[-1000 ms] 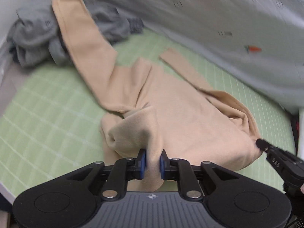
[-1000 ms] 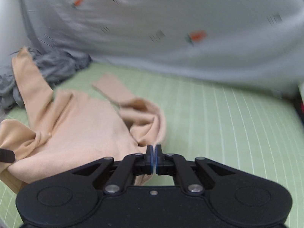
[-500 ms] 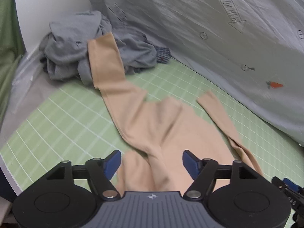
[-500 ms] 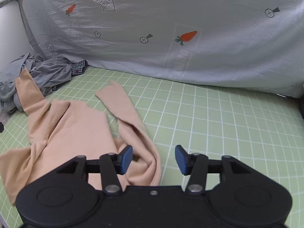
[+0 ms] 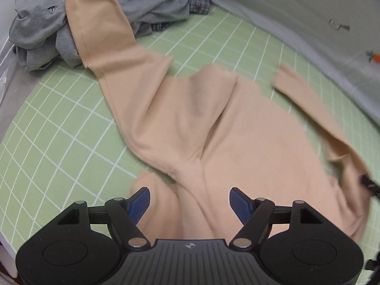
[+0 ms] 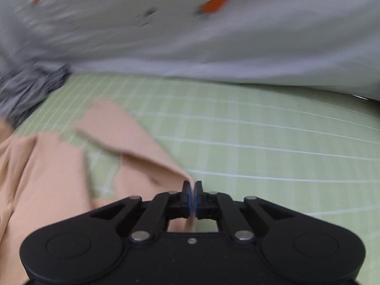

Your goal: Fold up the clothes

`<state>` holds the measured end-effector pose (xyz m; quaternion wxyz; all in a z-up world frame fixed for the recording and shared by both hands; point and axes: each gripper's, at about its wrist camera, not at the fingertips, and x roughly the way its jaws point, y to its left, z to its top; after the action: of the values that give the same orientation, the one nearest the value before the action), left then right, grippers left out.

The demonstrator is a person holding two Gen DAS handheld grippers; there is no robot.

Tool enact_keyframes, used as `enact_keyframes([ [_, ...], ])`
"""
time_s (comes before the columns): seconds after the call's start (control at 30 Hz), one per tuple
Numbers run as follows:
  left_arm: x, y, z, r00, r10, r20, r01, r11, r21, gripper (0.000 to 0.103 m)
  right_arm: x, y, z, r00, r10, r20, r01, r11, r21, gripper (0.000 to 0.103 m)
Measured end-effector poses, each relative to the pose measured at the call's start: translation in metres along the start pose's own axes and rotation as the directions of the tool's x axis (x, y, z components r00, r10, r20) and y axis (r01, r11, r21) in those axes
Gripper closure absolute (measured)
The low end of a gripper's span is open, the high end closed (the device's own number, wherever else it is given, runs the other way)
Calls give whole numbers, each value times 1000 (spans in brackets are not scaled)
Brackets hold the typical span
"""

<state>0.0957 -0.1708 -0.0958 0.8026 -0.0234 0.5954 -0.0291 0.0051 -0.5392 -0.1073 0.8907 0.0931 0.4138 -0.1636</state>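
A tan long-sleeved shirt [image 5: 237, 137] lies rumpled on the green grid mat [image 5: 59, 123]. One sleeve runs up to the far left over a grey pile, the other sleeve [image 5: 308, 104] lies to the right. My left gripper [image 5: 189, 200] is open, its jaws wide apart just above the shirt's near edge. In the right wrist view, which is blurred, my right gripper [image 6: 192, 198] is shut on a fold of the tan shirt [image 6: 142, 156] near its right sleeve. The right gripper's tip also shows at the right edge of the left wrist view [image 5: 369, 185].
A pile of grey clothes [image 5: 42, 21] with a plaid piece [image 5: 198, 0] sits at the mat's far left corner. A grey sheet with carrot prints [image 6: 213, 35] hangs behind the mat. The mat's near left edge [image 5: 7, 244] drops off.
The left gripper stayed open and dropped closer over the shirt. The right gripper, open half a second ago, has shut on the shirt's edge by the right sleeve.
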Motion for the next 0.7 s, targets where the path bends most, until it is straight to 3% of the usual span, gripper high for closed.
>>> enact_keyframes([
  [0.13, 13, 8, -13, 998, -14, -69, 12, 1000, -29, 27, -39, -73, -13, 975, -222, 21, 218, 968, 126, 100],
  [0.23, 16, 7, -22, 989, -99, -107, 93, 994, -57, 26, -45, -89, -30, 965, -260, -31, 262, 954, 143, 100],
  [0.3, 13, -2, -26, 990, -95, -108, 93, 995, -22, 26, -48, -99, -41, 956, -285, -66, 292, 944, 153, 98],
  [0.33, 10, -7, -26, 992, -82, -96, 83, 997, 6, 27, -50, -104, -47, 951, -297, -83, 306, 939, 158, 91],
  [0.4, 4, -16, -27, 996, -56, -73, 61, 996, 62, 27, -54, -113, -57, 942, -318, -108, 333, 929, 163, 60],
  [0.43, 1, -18, -27, 997, -50, -59, 54, 996, 76, 27, -55, -106, -52, 944, -322, -67, 329, 933, 146, 39],
  [0.47, -2, -18, -25, 998, -49, -45, 52, 996, 78, 27, -57, -100, -48, 947, -322, -26, 322, 938, 131, 29],
  [0.57, -6, -13, -16, 999, -34, -20, 36, 997, 64, 26, -51, -82, -28, 977, -206, 47, 201, 975, 94, 21],
  [0.7, -3, -4, 2, 999, -35, -13, 35, 999, 1, 26, -24, -45, -7, 1000, -4, 10, 4, 1000, 14, 21],
])
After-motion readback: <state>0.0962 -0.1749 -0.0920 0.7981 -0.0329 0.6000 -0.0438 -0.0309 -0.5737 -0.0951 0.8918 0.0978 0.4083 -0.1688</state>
